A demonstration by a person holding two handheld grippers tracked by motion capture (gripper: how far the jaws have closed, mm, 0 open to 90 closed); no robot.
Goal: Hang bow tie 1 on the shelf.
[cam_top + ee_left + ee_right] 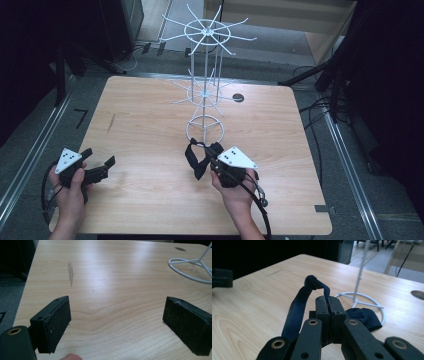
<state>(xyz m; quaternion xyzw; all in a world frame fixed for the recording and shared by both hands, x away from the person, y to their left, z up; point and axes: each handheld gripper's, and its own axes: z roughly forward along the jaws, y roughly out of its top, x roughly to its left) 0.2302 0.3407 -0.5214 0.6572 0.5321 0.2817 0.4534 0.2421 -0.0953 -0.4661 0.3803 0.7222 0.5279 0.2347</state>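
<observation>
A wooden table [150, 200] spans the scene, with dark floor around it. Near its far middle stands a white wire rack [205, 75]: a ring base on the wood, a thin post, and two tiers of spokes, the upper one wider than the lower. The base ring also shows at the far right in the left gripper view [190, 268] and just beyond the jaws in the right gripper view [362, 300].

The right gripper [216, 150] is at the near middle, just on the near side of the rack's base, held by a hand [235, 192] coming in from the near edge. Its jaws are pressed together on a dark blue cloth [297, 305]: a thin fold is pinched between the pads, a knotted loop rises above them, and the rest hangs down on both sides. From above, the cloth [196, 160] droops to the left of the jaws, close over the wood.

The left gripper [100, 167] is at the near left corner, well apart from the cloth, in the other hand [70, 192]. Its jaws stand wide apart, with nothing but bare wood between the pads [58, 322].
</observation>
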